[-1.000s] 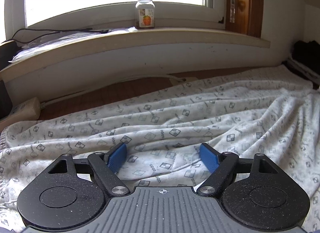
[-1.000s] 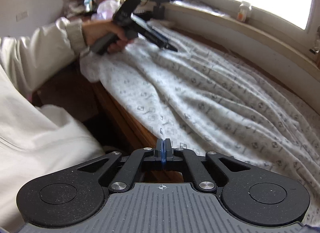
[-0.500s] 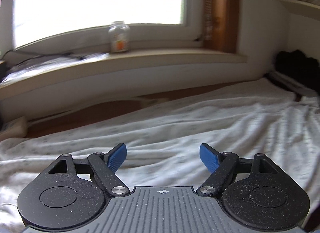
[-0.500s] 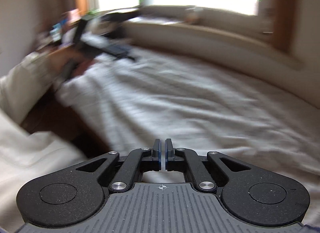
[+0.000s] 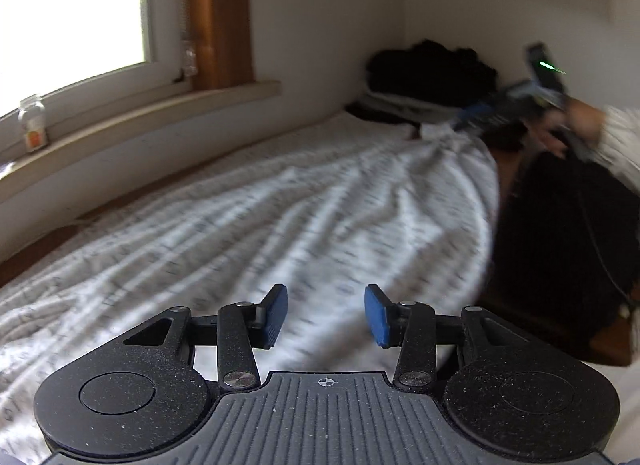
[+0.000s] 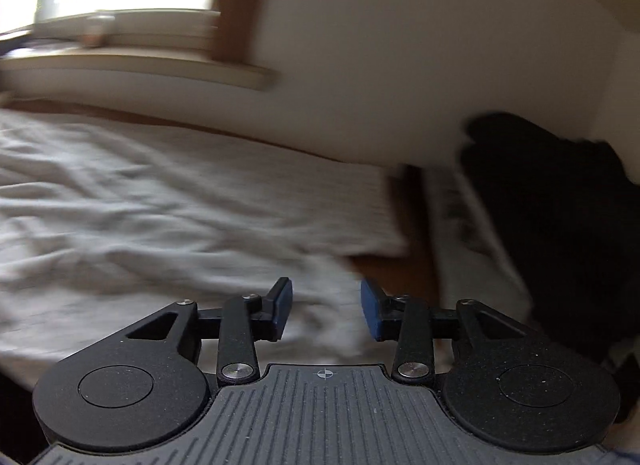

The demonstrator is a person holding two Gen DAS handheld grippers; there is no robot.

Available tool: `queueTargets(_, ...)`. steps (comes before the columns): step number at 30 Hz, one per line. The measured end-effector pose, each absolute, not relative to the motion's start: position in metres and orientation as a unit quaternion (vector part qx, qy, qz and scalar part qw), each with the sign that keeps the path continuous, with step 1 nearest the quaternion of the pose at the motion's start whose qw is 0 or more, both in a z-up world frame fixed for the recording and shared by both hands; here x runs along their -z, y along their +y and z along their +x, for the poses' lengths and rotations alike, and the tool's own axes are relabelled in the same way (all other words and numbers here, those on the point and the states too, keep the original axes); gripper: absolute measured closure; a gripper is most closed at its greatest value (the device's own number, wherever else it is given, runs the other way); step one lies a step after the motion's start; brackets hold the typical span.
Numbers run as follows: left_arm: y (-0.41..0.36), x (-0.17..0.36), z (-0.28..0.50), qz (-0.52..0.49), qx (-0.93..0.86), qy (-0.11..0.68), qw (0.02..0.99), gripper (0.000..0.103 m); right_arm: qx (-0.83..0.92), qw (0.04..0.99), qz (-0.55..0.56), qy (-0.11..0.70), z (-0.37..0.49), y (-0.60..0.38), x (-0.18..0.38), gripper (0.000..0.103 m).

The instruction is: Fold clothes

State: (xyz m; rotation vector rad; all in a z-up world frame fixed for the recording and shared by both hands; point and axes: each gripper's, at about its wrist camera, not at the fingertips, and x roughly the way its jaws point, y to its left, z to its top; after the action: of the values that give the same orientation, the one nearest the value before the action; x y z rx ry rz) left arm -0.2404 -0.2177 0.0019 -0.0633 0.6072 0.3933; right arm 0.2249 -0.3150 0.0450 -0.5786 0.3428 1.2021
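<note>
The patterned white garment [image 5: 280,217] lies spread and rumpled below the windowsill [image 5: 132,121], not yet folded, while the left gripper [image 5: 326,315] closes and the right gripper [image 6: 326,309] opens, both empty.

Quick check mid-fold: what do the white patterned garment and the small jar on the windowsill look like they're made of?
Garment: soft thin woven or knit fabric, likely cotton, matte; it drapes in long wrinkles and carries a small dark print. Jar: clear plastic or glass, I cannot tell which; light passes through it, and it bears an orange label.
</note>
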Motion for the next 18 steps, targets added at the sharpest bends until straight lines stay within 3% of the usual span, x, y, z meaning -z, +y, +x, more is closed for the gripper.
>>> queueTargets(3,-0.228,0.004,-0.234,-0.025,-0.181,0.302,0.936,0.049,-0.56,0.766,-0.255,0.187,0.242,-0.296,-0.037,0.056)
queueTargets(7,-0.229,0.01,-0.224,-0.003,-0.187,0.314,0.931,0.048,-0.566,0.753,-0.261,0.212,0.249,-0.277,-0.026,0.055)
queueTargets(8,-0.226,0.01,-0.225,-0.004,-0.192,0.313,0.93,0.048,-0.565,0.751,-0.265,0.214,0.249,-0.274,-0.025,0.067)
queueTargets(9,-0.222,0.009,-0.228,-0.008,-0.199,0.31,0.93,0.048,-0.564,0.753,-0.261,0.214,0.25,-0.274,-0.028,0.095)
queueTargets(13,-0.208,0.005,-0.238,-0.022,-0.219,0.299,0.928,0.045,-0.518,0.828,-0.153,0.15,0.268,-0.295,-0.068,0.095)
queueTargets(16,-0.199,0.003,-0.244,-0.028,-0.234,0.292,0.927,0.044,-0.494,0.843,-0.145,0.157,0.28,-0.287,-0.067,0.094)
queueTargets(18,-0.194,0.005,-0.245,-0.037,-0.236,0.288,0.927,0.043,-0.478,0.849,-0.153,0.163,0.283,-0.281,-0.061,0.088)
